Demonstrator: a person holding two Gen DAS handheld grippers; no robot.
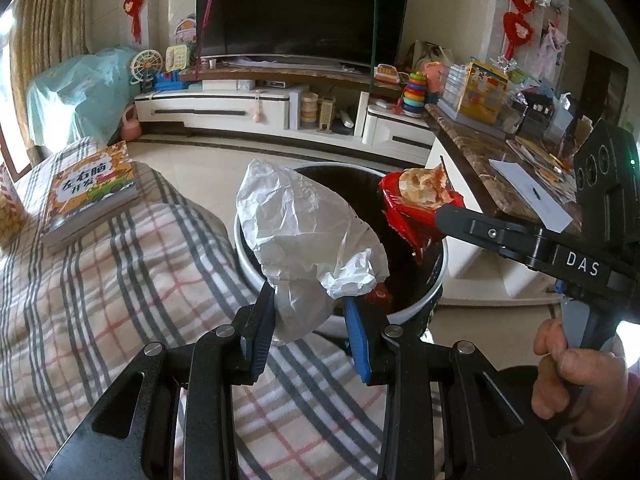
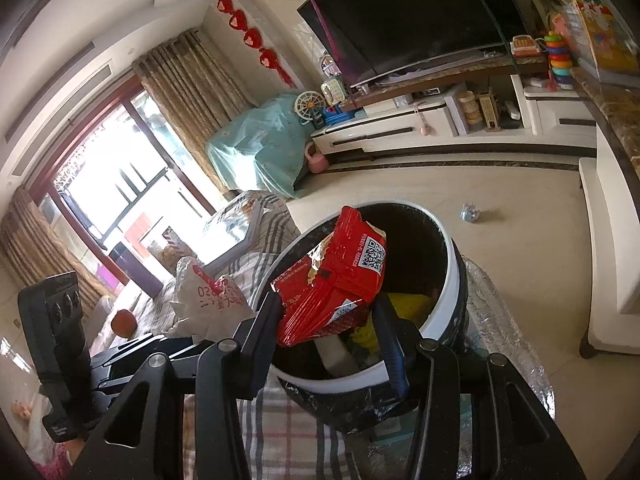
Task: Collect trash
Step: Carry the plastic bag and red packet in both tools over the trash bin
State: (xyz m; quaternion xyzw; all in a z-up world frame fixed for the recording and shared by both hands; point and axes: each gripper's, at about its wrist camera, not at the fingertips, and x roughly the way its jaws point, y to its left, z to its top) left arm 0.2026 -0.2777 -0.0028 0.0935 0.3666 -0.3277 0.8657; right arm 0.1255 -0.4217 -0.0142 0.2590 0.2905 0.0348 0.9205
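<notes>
The crumpled white paper bag [image 1: 308, 236] sat clamped in the left gripper [image 1: 308, 336], held over the near rim of the bin [image 1: 420, 300]. The red snack wrapper [image 2: 336, 280] was pinched in the right gripper [image 2: 328, 332], above the bin's mouth. Best to carry the white bag further over the opening, then release the 2 pieces well inside the rim.

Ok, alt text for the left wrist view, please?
The left gripper holds a crumpled white paper bag above an open white trash bin with a black liner. From the right, the right gripper holds a red snack wrapper over the same bin, beside a plaid-covered surface.
</notes>
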